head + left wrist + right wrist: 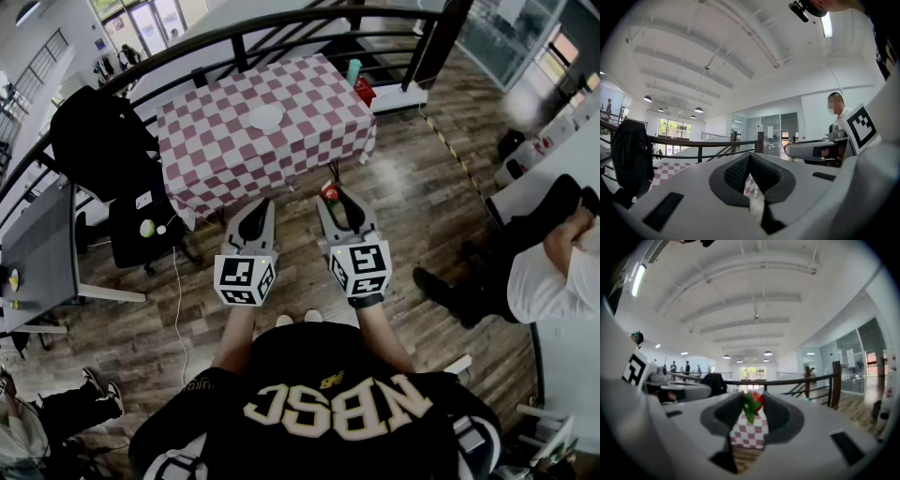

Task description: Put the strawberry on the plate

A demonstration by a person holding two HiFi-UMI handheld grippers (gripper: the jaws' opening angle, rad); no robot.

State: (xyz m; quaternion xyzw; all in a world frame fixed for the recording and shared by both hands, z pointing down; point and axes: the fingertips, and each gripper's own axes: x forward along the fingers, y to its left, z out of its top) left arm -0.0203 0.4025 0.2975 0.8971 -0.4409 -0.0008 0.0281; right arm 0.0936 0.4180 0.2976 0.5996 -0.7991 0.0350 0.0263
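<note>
A white plate [266, 117] lies near the middle of a table with a red-and-white checked cloth [216, 155]. My right gripper [331, 195] is shut on a red strawberry [329, 192] with green leaves, held in the air short of the table's near edge. In the right gripper view the strawberry [754, 402] sits between the fingertips of the right gripper [753, 398], with the checked cloth behind it. My left gripper [262, 202] hangs beside it, shut and holding nothing. In its own view the left gripper [750, 157] has its tips together.
A black railing [234, 39] curves behind the table. A chair draped with a black jacket [98, 141] stands at the table's left, with a grey desk [37, 248] nearer. A green bottle [353, 71] stands past the far right corner. A seated person [548, 267] is at the right.
</note>
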